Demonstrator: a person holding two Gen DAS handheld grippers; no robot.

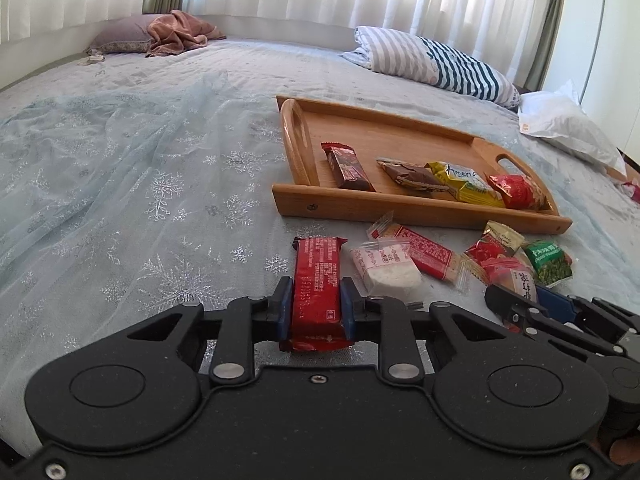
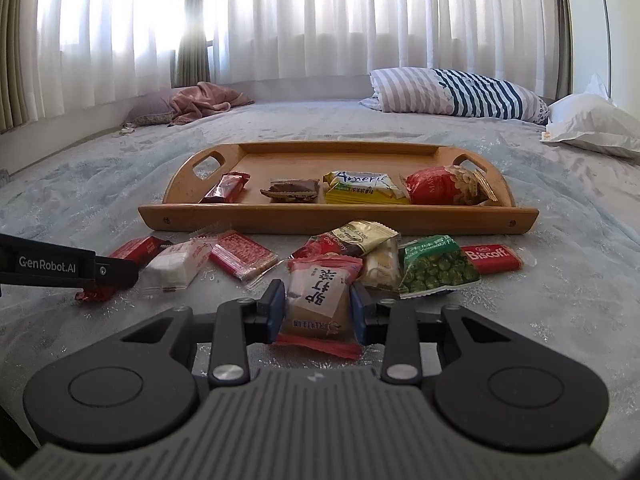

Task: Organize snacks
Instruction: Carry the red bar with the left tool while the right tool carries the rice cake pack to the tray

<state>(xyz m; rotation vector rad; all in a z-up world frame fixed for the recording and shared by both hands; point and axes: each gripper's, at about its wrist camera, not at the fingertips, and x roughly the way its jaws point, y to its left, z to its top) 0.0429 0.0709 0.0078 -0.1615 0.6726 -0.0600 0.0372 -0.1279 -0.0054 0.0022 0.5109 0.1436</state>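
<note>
Snacks are seen in two groups on the bed [image 1: 140,184]: some inside a wooden tray [image 1: 400,204], the others loose in front of it. In the left wrist view, the left claw [image 1: 317,304] is closed on a red snack bar [image 1: 318,292], which is pressed between the two blue pads [image 1: 285,308]. Just beside it a white wrapped cake [image 1: 386,270] and a flat red-and-clear packet [image 1: 428,254] are lying. Four packets are placed in a row along the near wall of the tray. At the lower right edge the right claw [image 1: 520,300] is partly seen.

In the right wrist view, the right claw [image 2: 318,304] is closed on a clear pastry packet with red ends [image 2: 320,300], held between its pads. Behind it a gold-and-red candy packet [image 2: 356,236], a green pea packet [image 2: 434,264] and a red Biscoff bar [image 2: 490,258] are lying on the bed. The tray [image 2: 340,220] is further back. At the left the left claw [image 2: 100,276] is seen from the side, on the red snack bar [image 2: 132,250].
</note>
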